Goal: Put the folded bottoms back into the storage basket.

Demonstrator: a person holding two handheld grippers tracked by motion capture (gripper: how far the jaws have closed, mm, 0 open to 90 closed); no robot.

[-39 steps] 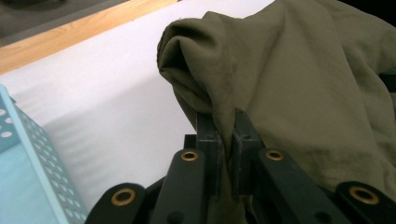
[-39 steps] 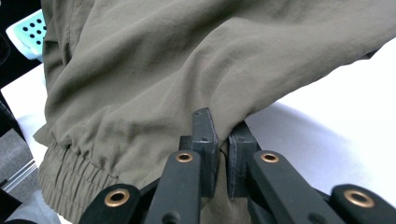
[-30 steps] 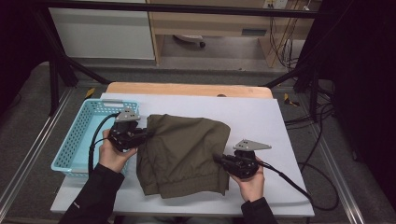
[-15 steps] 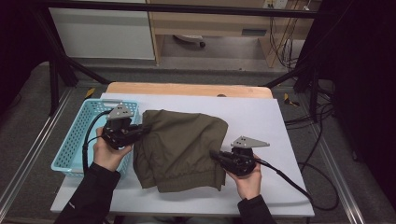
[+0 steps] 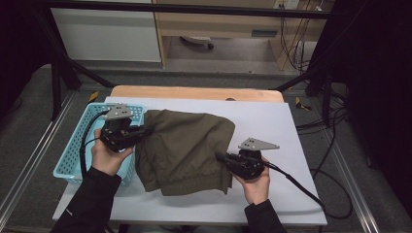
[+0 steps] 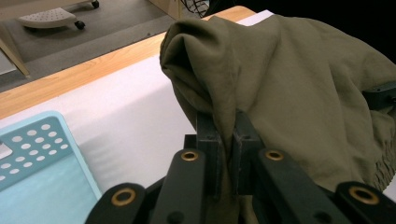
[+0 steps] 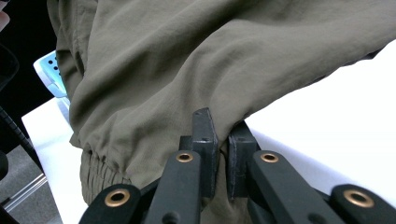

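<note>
A: Currently, where does your garment lie?

B: Your olive-green garment [image 5: 187,150] is spread over the middle of the white table top [image 5: 272,121], its left edge lifted beside the light-blue perforated basket [image 5: 73,155]. An elastic hem runs along the near edge.

A: And your left gripper [image 5: 143,131]?

B: Clamped on the cloth. In the left gripper view your jaws stand together with a ridge of fabric [image 6: 229,107] pinched between them, and the cloth rises in a peak above the jaws. Your hand sits over the basket's right rim.

A: Your right gripper [image 5: 221,157]?

B: Likewise closed on the garment, at its right edge. The right gripper view shows the fabric [image 7: 219,84] caught between the two black jaws, draped up and away from them, with bare white table to the right. The cable [image 5: 301,187] trails off toward the near right corner.

A: Table detail?

B: A wooden strip [image 5: 194,92] borders the far edge.
</note>
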